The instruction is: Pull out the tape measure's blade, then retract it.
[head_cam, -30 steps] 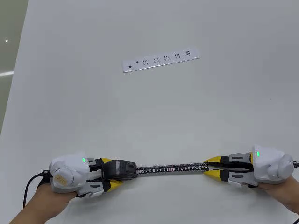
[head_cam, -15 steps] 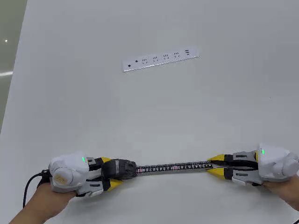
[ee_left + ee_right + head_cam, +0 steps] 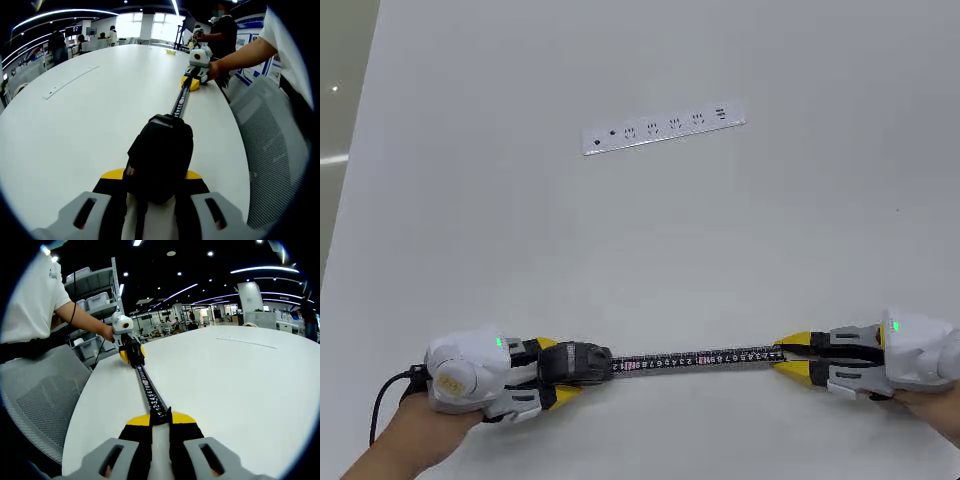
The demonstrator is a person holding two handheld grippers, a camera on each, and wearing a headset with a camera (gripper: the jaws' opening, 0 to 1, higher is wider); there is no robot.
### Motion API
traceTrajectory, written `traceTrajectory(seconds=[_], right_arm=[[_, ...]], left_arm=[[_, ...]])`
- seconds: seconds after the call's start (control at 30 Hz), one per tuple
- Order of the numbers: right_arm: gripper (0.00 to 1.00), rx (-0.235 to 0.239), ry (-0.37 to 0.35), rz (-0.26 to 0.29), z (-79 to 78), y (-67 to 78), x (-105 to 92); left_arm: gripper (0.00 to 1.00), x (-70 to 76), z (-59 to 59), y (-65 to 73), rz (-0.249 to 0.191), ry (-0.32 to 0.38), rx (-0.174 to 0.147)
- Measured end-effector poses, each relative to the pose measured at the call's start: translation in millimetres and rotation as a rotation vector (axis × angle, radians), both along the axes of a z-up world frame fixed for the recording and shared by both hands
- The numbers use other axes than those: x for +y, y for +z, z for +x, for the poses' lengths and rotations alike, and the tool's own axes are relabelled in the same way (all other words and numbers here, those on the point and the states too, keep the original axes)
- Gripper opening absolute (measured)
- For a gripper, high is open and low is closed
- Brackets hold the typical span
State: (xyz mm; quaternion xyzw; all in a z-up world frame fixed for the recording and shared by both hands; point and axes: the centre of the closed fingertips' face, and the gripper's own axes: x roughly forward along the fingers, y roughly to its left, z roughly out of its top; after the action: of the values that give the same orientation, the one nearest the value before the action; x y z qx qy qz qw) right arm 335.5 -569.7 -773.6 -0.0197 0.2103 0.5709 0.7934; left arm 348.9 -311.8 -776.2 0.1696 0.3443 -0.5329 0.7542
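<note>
Here our left gripper [image 3: 558, 368] has its fingers [image 3: 548, 345] clamped around the tape measure's case [image 3: 585, 362] on the worktop [image 3: 650, 240], while our right gripper [image 3: 786, 355] pinches the blade [image 3: 695, 358] by its tip. We should pull straight and level along the blade, holding the case anchored so nothing kinks.
</note>
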Motion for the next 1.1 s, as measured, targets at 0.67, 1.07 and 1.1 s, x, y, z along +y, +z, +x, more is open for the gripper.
traceTrajectory(seconds=[0.67, 1.07, 1.1], right_arm=[[0.10, 0.003, -0.023, -0.004, -0.6, 2.3, -17.6], [0.11, 0.014, -0.034, 0.003, -0.7, 4.3, -16.4], [0.11, 0.016, -0.036, 0.004, -0.5, 3.9, -16.9]], left_arm=[[0.33, -0.3, -0.1, -0.3, 0.002, 0.000, 0.002], [0.33, -0.5, 0.1, -1.1, -0.001, 0.004, 0.006], [0.33, -0.4, 0.1, -1.2, 0.001, 0.003, 0.006]])
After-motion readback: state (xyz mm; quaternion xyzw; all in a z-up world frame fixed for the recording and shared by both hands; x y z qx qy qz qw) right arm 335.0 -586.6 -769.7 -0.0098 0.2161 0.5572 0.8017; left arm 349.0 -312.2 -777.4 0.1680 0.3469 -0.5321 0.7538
